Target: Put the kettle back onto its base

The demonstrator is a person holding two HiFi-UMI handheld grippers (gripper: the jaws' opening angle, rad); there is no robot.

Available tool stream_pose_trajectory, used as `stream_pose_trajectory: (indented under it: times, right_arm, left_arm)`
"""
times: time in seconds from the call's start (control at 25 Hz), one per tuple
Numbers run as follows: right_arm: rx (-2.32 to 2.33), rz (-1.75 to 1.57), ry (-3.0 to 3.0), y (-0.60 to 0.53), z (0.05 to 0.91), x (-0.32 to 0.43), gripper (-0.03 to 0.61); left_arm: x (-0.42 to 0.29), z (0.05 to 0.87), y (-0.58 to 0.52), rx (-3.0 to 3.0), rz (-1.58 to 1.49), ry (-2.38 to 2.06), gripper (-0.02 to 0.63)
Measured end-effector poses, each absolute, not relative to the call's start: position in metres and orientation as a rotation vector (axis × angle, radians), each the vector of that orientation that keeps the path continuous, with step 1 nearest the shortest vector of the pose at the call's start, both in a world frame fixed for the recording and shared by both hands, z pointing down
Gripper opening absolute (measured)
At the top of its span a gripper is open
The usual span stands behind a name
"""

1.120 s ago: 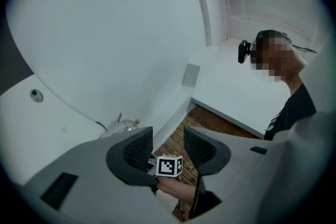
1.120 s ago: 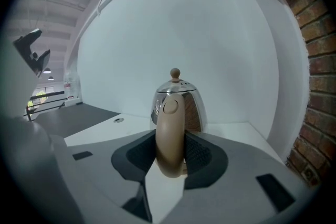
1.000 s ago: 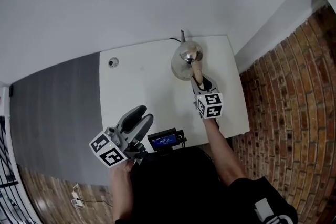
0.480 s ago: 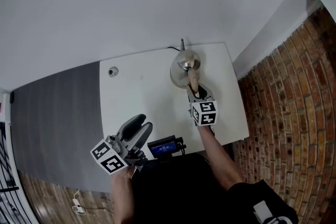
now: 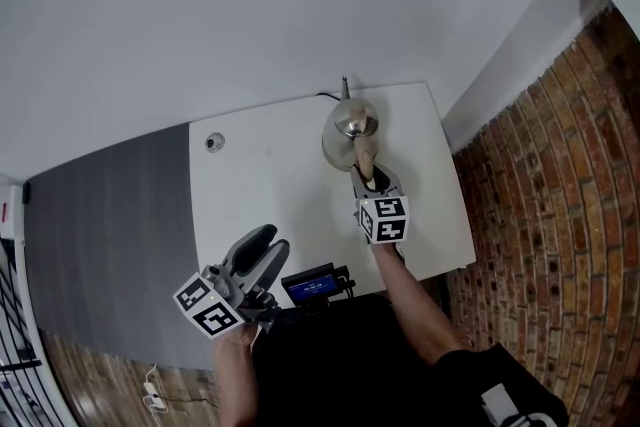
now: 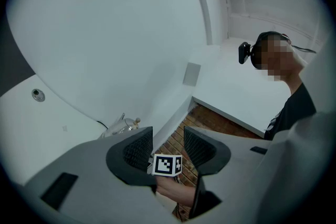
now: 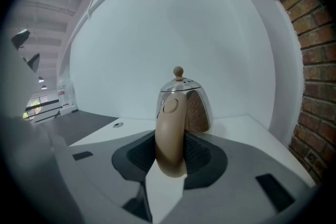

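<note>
Right gripper: the right gripper (image 7: 170,152) is clamping the kettle's tan handle (image 7: 169,134), both ribbed pads pressing on its lower end.
Kettle: the chrome kettle (image 5: 350,127) is standing upright just beyond those fingertips, at the far side of the white table (image 5: 260,185).
Base: no view is showing it clearly. The right gripper's jaws are covering the kettle's bottom in the right gripper view, and the body is covering it in the head view.
Left gripper: the left gripper (image 6: 167,145) is hanging released, its jaws apart with nothing between the pads.
Only in the head view: a cord (image 5: 328,96) is trailing off behind the kettle. A small device with a blue screen (image 5: 313,282) is sitting just to the right of the left gripper's fingers, at the table's near edge.
Only in the right gripper view: the round knob (image 7: 178,71) is showing on the lid, straight above the held handle.
Only in the left gripper view: the right gripper's marker cube (image 6: 168,164) is appearing in the gap between the open jaws, with a brick wall (image 6: 181,139) behind it.
Cable grommet: the cable grommet (image 5: 214,142) is lying well to the left of the right gripper's fingers.
</note>
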State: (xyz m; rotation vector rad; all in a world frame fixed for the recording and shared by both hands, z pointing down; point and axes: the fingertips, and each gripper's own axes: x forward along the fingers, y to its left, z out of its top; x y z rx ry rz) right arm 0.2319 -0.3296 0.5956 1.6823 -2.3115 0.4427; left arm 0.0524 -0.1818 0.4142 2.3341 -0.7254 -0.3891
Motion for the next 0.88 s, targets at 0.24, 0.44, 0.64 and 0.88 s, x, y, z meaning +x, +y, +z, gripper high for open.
stream_pose_trajectory:
  times: [0.24,0.44,0.64,0.88]
  right_arm:
    - [1.685,0.425,-2.336,-0.325,0.587,0.241,0.13]
    - [1.72,0.481,-2.361,-0.3,0.581,0.252,0.132]
    - [1.773,0.567,-2.398,-0.267,0.571,0.265,0.13]
    - [1.867,0.571,-2.471,-0.221,0.525,0.277,0.126]
  left_arm:
    - [0.055,0.418,-0.181,2.328,-0.367,-0.758,0.198]
    - [0.051,0.423,-0.174,2.278,-0.329,-0.82,0.198]
    - [0.045,0.426,-0.163,2.264,-0.332,-0.805,0.198]
    - [0.037,0.424,-0.146,2.305,-0.359,-0.687,0.198]
